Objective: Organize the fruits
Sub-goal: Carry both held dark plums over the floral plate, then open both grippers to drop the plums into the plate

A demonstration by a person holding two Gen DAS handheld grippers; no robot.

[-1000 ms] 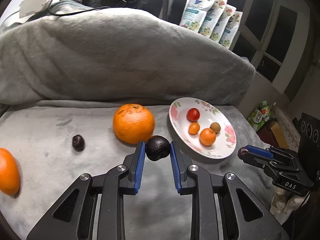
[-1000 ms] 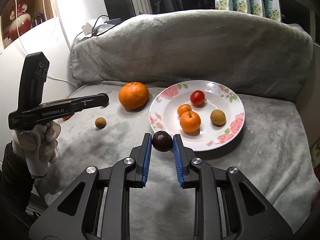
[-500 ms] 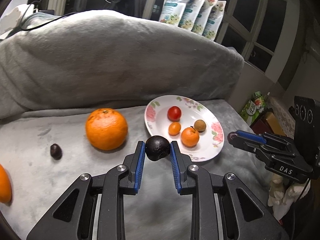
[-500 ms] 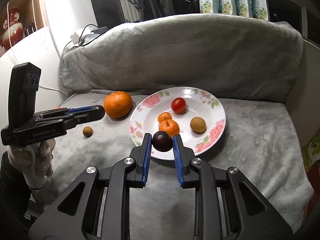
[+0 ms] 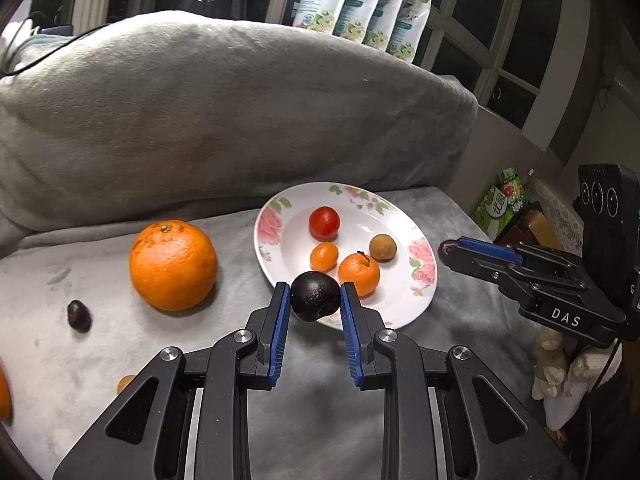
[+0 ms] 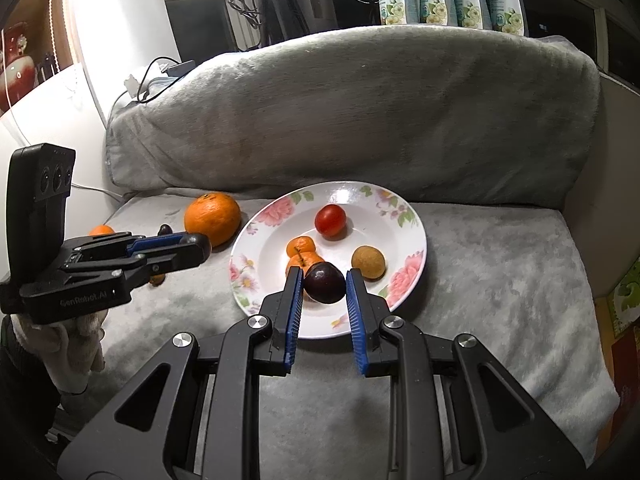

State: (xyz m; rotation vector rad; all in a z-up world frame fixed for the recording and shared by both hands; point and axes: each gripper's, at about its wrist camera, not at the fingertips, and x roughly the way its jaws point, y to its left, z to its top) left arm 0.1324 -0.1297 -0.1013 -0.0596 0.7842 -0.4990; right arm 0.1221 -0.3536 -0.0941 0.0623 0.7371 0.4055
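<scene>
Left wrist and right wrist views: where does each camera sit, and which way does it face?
Left wrist: on the left tongs, looking down-forward past a dark wrinkled fruit at the plate; right tongs at right.
Right wrist: on the right tongs, over the plate, holding a plum; left tongs, gloved hand at left.
Shared: plate, large orange.

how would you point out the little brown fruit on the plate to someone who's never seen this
Find the white floral plate on the grey blanket. On its right side lies the brown fruit, by itself. It is dull tan, unlike the glossy red tomato and the orange mandarins.
</scene>
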